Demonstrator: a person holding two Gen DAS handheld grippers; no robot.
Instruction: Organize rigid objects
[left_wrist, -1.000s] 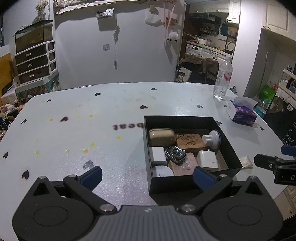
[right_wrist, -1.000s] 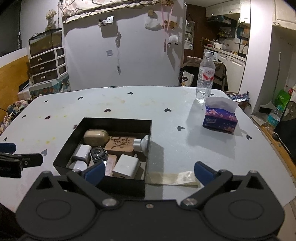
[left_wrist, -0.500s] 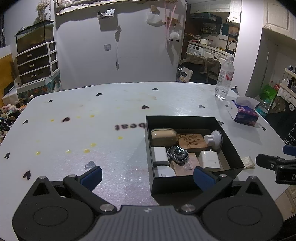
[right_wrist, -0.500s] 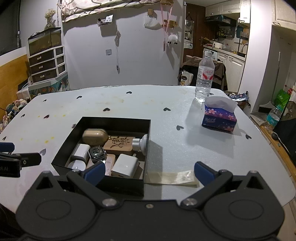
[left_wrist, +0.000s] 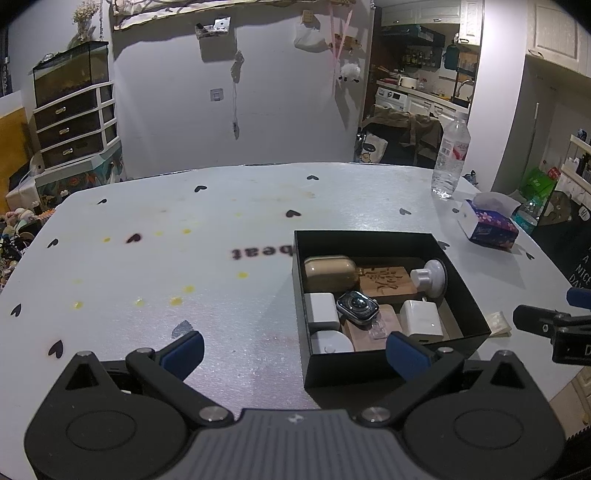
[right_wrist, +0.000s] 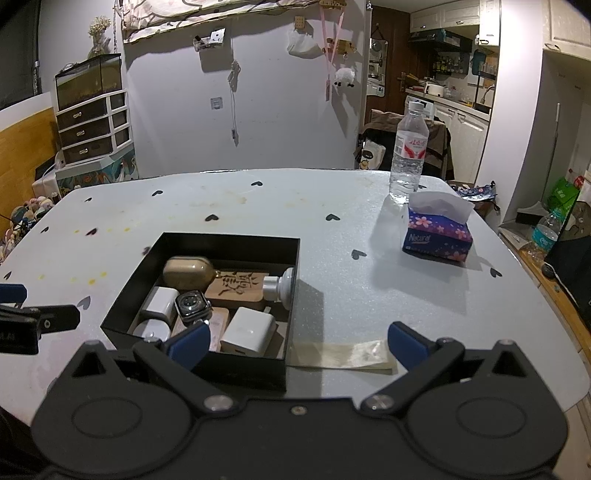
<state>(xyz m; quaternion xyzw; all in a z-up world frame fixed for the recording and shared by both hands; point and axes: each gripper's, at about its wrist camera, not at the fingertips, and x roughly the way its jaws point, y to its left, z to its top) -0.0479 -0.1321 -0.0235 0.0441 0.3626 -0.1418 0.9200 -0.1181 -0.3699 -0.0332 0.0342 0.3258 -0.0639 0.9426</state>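
Your left gripper (left_wrist: 295, 345) is hovering spread wide and gripping nothing, just off the near edge of the table (left_wrist: 147, 258). Your right gripper (right_wrist: 297, 341) is also standing wide and empty beside it, over the same near edge.

The black box (right_wrist: 207, 360) is sitting on the table toward its near edge, right of the table's middle in the left wrist view. Everything rigid is lying inside it:
- tan rounded case (left_wrist: 330, 273) filling the far left corner of the box
- carved wooden block (right_wrist: 238, 286) lying flat beside the case, along the far wall
- white knob-like piece (left_wrist: 428, 277) leaning at the far right corner
- smartwatch body (left_wrist: 357, 306) resting tilted on top of a brownish flat piece, mid-box
- white charger (right_wrist: 247, 335) sitting near the right wall at the near side
- smaller white cube (left_wrist: 322, 312) against the left wall, a round white item (left_wrist: 330, 343) just nearer than it

A strip of pale tape (right_wrist: 340, 354) is lying flat on the table, touching the box's right near corner. A tissue box (right_wrist: 437, 236) and a water bottle (right_wrist: 408, 155) are standing well apart from the black box, toward the table's far right corner.
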